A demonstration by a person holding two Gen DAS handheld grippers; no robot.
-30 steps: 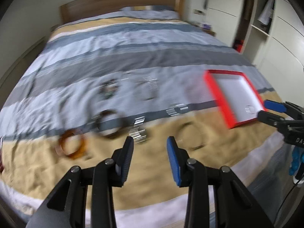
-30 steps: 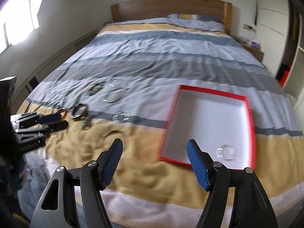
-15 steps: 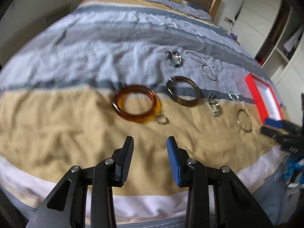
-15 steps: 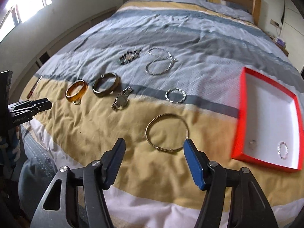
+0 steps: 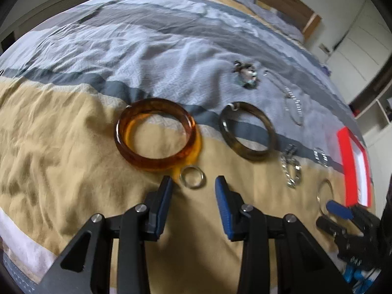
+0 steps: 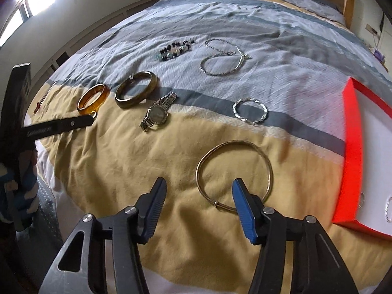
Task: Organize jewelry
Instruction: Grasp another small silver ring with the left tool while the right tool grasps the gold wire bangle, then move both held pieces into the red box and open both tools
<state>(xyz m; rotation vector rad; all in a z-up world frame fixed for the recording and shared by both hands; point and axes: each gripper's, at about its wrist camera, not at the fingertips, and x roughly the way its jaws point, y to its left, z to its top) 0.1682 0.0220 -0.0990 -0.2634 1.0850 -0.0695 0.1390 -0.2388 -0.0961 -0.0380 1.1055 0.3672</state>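
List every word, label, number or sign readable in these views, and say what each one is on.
Pale lettering on the side of the left gripper, seen from the right wrist view: too blurred to read.
Dial of the wristwatch: too small to read.
Nothing legible on the red tray, the amber bangle or the bedspread.

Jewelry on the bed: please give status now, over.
Left gripper open, jaws either side of small ring. Right gripper open at gold hoop. Red tray holds a few pieces; nothing blocking.
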